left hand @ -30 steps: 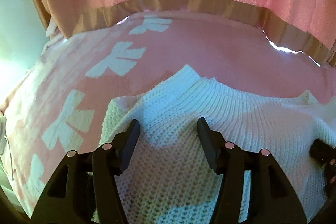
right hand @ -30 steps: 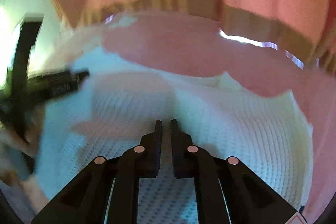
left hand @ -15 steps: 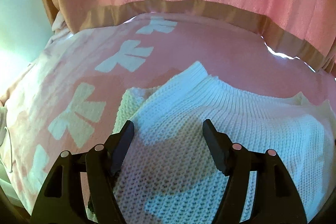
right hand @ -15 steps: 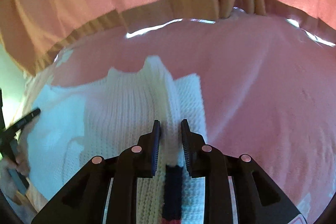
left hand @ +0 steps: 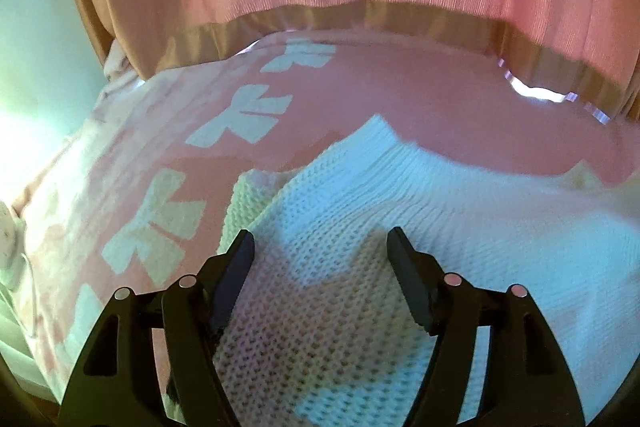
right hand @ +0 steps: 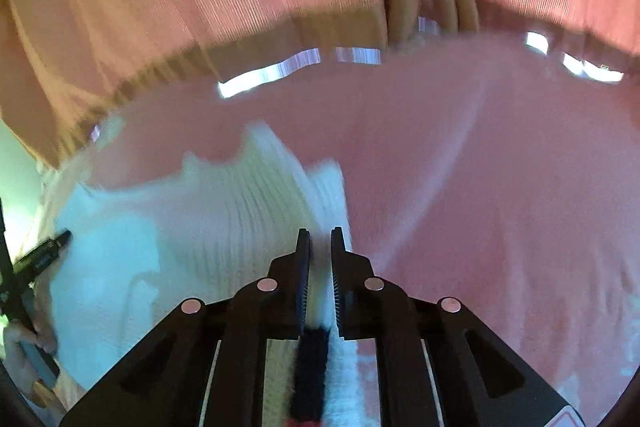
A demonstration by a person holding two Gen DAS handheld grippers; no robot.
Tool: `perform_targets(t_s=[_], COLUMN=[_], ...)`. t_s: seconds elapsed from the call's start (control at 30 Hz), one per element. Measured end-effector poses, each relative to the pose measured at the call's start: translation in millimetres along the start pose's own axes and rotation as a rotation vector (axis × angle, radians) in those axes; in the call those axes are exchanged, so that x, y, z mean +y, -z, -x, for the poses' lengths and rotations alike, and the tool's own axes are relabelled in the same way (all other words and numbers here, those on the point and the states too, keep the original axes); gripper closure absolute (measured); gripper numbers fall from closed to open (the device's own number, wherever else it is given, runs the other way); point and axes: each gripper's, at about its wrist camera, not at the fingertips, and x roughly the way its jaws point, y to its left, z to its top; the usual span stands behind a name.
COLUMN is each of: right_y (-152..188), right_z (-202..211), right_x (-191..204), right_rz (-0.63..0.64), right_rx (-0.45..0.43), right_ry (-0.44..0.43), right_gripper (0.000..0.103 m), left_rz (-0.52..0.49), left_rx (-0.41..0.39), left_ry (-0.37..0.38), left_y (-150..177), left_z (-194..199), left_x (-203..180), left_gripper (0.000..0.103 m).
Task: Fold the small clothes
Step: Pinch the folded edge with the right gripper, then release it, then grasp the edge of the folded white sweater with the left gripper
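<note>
Done: white knit sweater (left hand: 400, 227) is partly folded on the pink bed (left hand: 440, 99).
Left hand-held gripper (left hand: 320, 247): held open, jaws having just widened, above the knit.
Right hand-held gripper (right hand: 320, 247): clamped on the sweater's edge, jaws just narrowed.
Left to do: fold is judged unfinished.

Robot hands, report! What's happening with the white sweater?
Left gripper open over white sweater. Right gripper pinching its edge, just closing. Nothing blocking on pink blanket.

A bed carries everything, covered by a soft pink blanket (left hand: 420, 99) printed with a row of pale bow shapes (left hand: 240, 119) running along its left part. The same pink cover (right hand: 500, 187) fills the right wrist view, smooth and bare on its right half. Directly on it lies a white knitted sweater (left hand: 460, 227), spread flat, its ribbed band toward the far edge; in the right wrist view the knit (right hand: 180, 235) is bunched into a raised fold.
</note>
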Motion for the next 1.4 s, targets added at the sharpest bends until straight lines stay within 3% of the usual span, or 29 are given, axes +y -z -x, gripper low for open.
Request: perform_targets(t_s=[0.07,0.17,0.3,0.37,0.4,0.43,0.5,0.57,0.6,0.73,0.77,0.87,0.97,1.07,1.13,1.23,1.33,1.4], right_y=[-7.9,-16.8,-21.7,-28.1,-31.6,-33.2,-31.5,-28.0,-28.1,-35.7,-36.3,-25.8,-25.7,-20.2,-11.0,5.3,19.4,23.2], right_z=[13.2,-0.4,-30.3,-33.3,-36.0,-39.7,-55.7,-67.8,-71.9,-48.5,-50.6,-75.8,-54.0,-16.7,-4.0,-12.2,-44.8,-57.0], right_x=[13.8,40.3,63.8,52.0,47.3,44.4,40.4,35.8,34.1,25.0,22.8,18.0,26.2,57.2,83.8,122.8,144.0,140.9], right_rz=[0.049,0.102,0.183,0.127,0.110,0.108,0.113,0.094,0.088,0.049,0.058,0.065,0.077,0.160,0.234,0.341,0.417,0.389], right_rx=[-0.057,-0.028,0.016,-0.004,-0.008,-0.009,0.028,0.069,0.072,-0.048,-0.049,0.074,-0.003,-0.085,-0.092,-0.047,0.040,0.069], right_ry=[-0.031,-0.101,-0.022,-0.002,0.023,0.053,0.074,0.044,0.034,0.035,0.057,0.063,0.069,-0.018,-0.068,-0.140,-0.130,-0.128], right_gripper=[0.085,0.085,0.085,0.071,0.056,0.052,0.053,0.075,0.095,0.096,0.096,0.095,0.093,0.088,0.088,0.088,0.088,0.090], left_rz=[0.012,0.007,0.042,0.036,0.028,0.019,-0.004,-0.026,-0.037,-0.055,-0.061,-0.060,-0.032,-0.016,-0.028,-0.036,-0.051,-0.054], left_rx=[-0.020,-0.013,0.027,0.013,0.004,0.000,-0.005,0.003,0.013,0.031,0.030,0.032,0.039,0.023,0.015,0.031,0.034,0.030], left_ry=[0.016,0.008,0.005,0.025,0.031,0.035,0.042,0.041,0.035,0.016,0.009,-0.010,-0.007,0.008,0.007,-0.002,-0.021,-0.020], left_y=[-4.6,-9.9,-10.5,-12.1,-12.7,-12.8,-11.7,-9.0,-7.0,-2.4,-1.6,-0.6,-3.5,-5.7,-5.4,-2.5,0.5,0.0], left_z=[7.2,2.6,-7.9,-2.4,0.5,2.4,3.8,1.8,-0.9,-8.6,-10.7,-16.7,-13.5,-1.7,2.1,-2.7,-5.7,-2.9], left_x=[-0.7,-6.2,-11.5,-15.7,-18.0,-20.1,-24.0,-27.1,-28.9,-30.9,-31.3,-31.8,-29.8,-29.1,-32.0,-36.1,-40.6,-40.2], left_gripper=[0.036,0.036,0.036,0.036,0.036,0.034,0.032,0.031,0.031,0.030,0.028,0.024,0.025,0.026,0.026,0.026,0.026,0.026])
